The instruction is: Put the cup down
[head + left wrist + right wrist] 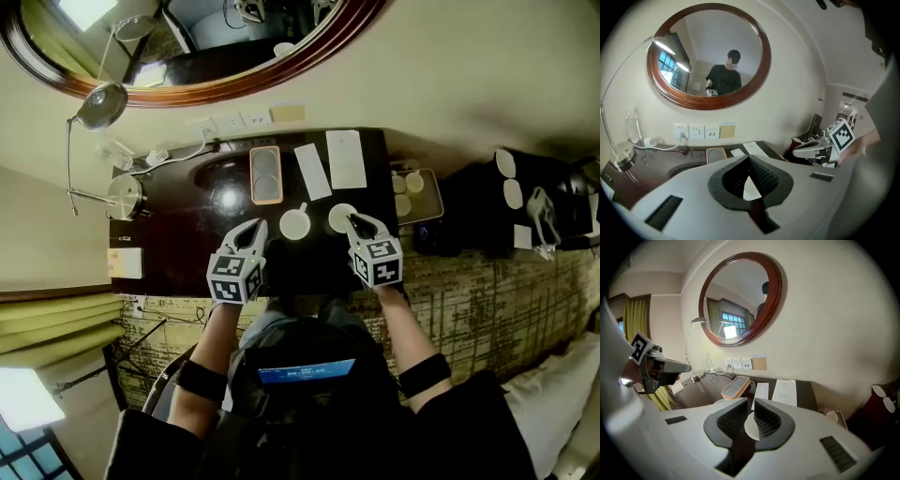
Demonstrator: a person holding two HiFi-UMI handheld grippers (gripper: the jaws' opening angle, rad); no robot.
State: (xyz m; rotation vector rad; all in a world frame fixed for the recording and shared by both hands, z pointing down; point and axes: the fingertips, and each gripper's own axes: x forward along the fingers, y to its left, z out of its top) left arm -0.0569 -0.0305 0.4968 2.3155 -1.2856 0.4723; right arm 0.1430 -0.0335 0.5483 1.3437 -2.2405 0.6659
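Two white cups stand on the dark table [178, 244]: one with a handle [294, 224] and a round one [338, 217] just to its right. My right gripper [357, 223] hovers at the near edge of the round cup, which shows as a white disc [751, 427] beyond its jaws. Those jaws stand almost together with nothing between them. My left gripper [253, 231] is shut and empty, left of the handled cup; a white patch of cup [751, 188] shows past its closed pads [761, 176].
A phone in an orange case [266, 174] and two white papers [346, 158] lie at the back of the table. A tray [424, 217] with small cups sits right of it. A desk lamp [101, 105] stands at the left, a round mirror [708, 55] hangs above.
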